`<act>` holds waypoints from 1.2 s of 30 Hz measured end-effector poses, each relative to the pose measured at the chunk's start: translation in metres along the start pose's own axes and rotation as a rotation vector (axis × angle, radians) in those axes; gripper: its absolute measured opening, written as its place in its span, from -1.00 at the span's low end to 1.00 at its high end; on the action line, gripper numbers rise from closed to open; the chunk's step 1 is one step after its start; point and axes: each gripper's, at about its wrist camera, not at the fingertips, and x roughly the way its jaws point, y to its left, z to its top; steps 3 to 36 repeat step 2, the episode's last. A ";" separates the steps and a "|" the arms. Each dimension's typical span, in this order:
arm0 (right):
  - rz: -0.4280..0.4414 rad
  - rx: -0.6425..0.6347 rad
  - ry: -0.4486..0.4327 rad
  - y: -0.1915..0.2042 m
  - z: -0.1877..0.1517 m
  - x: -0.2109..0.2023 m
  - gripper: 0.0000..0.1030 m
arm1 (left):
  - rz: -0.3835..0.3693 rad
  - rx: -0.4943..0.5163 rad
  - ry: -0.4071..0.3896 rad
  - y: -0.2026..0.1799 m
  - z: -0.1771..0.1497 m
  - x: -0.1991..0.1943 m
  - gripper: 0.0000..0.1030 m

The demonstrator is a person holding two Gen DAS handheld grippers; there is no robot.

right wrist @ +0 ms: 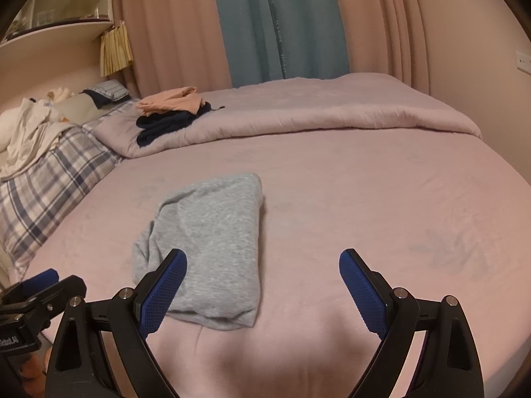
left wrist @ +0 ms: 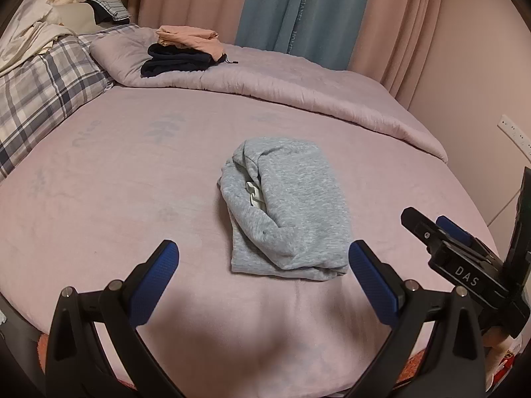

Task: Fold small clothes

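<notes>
One folded grey garment [left wrist: 285, 209] lies mid-bed [left wrist: 99, 182]; two folded clothes [left wrist: 186, 49] stacked far left. Left gripper [left wrist: 264, 262] and right gripper [right wrist: 262, 265] gape wide, empty. Right gripper reads "DAS".

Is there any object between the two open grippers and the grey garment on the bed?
Nothing visible stands in the way. The grey garment lies alone on the pink sheet, just ahead of the open left gripper and right gripper. The stacked clothes sit far behind it on the quilt.
</notes>
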 end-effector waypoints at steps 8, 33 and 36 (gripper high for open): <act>-0.001 -0.001 0.001 0.000 0.000 0.000 0.80 | -0.006 -0.001 -0.004 0.001 -0.001 -0.001 0.99; -0.001 -0.001 0.001 0.000 0.000 0.000 0.80 | -0.006 -0.001 -0.004 0.001 -0.001 -0.001 0.99; -0.001 -0.001 0.001 0.000 0.000 0.000 0.80 | -0.006 -0.001 -0.004 0.001 -0.001 -0.001 0.99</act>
